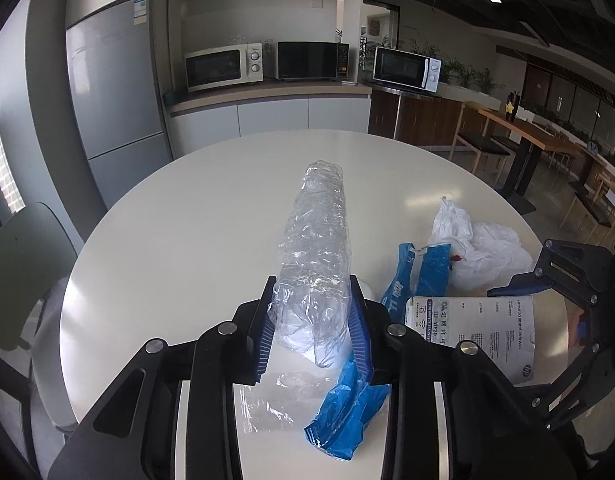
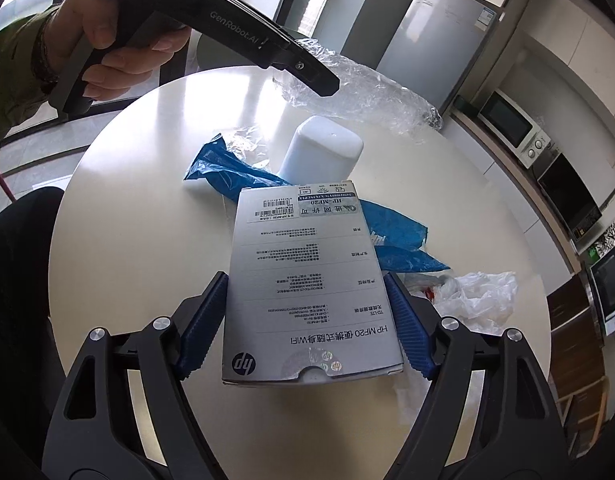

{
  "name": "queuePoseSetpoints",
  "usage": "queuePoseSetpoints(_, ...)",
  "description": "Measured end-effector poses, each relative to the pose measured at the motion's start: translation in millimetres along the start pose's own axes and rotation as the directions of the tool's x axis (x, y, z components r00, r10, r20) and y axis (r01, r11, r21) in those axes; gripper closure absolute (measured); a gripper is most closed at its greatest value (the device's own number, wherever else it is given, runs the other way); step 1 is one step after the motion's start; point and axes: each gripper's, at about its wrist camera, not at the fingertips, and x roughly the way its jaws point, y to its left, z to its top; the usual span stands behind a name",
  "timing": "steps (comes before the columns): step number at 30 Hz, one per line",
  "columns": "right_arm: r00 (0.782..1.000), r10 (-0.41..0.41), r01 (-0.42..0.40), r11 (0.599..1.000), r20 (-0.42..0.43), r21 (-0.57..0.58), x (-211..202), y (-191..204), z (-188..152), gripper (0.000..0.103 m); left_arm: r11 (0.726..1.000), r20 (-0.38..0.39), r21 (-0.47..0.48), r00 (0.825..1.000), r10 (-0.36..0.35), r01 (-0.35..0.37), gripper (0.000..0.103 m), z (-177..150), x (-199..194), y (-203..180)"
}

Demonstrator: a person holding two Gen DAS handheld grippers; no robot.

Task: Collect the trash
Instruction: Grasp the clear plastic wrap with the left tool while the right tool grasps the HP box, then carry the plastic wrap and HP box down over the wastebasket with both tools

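Observation:
My left gripper [image 1: 312,292] is shut on a crumpled clear plastic bottle [image 1: 317,240] and holds it above the round white table [image 1: 167,232]; the bottle also shows in the right wrist view [image 2: 371,92]. My right gripper [image 2: 306,286] is shut on a grey HP box [image 2: 307,280], held above the table; the box also shows in the left wrist view [image 1: 483,328]. Blue plastic wrappers [image 2: 235,172] [image 1: 347,412], a white plastic bag [image 2: 479,296] [image 1: 479,248] and a clear film [image 1: 275,400] lie on the table.
A white cylindrical container [image 2: 321,152] stands upside down on the table's middle. A grey chair [image 1: 23,264] stands at the table's left. Behind are a fridge [image 1: 111,80], a counter with microwaves [image 1: 223,66], and wooden tables and chairs [image 1: 519,140] at right.

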Motion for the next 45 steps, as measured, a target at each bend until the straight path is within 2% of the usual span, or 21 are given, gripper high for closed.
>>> queuePoseSetpoints(10,0.996,-0.015,0.006,0.994,0.086,0.107,-18.6,3.2,2.2,0.03,0.996,0.049,-0.076,0.997,0.056,-0.052,0.073,-18.1,-39.3,-0.7)
queuePoseSetpoints(19,0.99,-0.063,0.031,0.97,0.126,0.241,-35.1,7.9,-9.5,0.03,0.986,0.063,-0.15,0.995,0.078,-0.068,0.073,-55.6,-79.6,-5.9)
queuePoseSetpoints(36,0.979,-0.109,0.002,0.853,0.174,0.521,-84.5,36.9,-60.3,0.031,0.963,0.059,-0.261,0.995,0.079,-0.061,0.074,-122.3,-142.7,-33.6)
queuePoseSetpoints(45,0.991,-0.037,-0.05,0.783,0.126,0.619,-101.1,66.9,-84.3,0.03,0.956,0.014,-0.294,1.0,0.027,-0.022,0.074,-165.1,-158.5,-48.1)
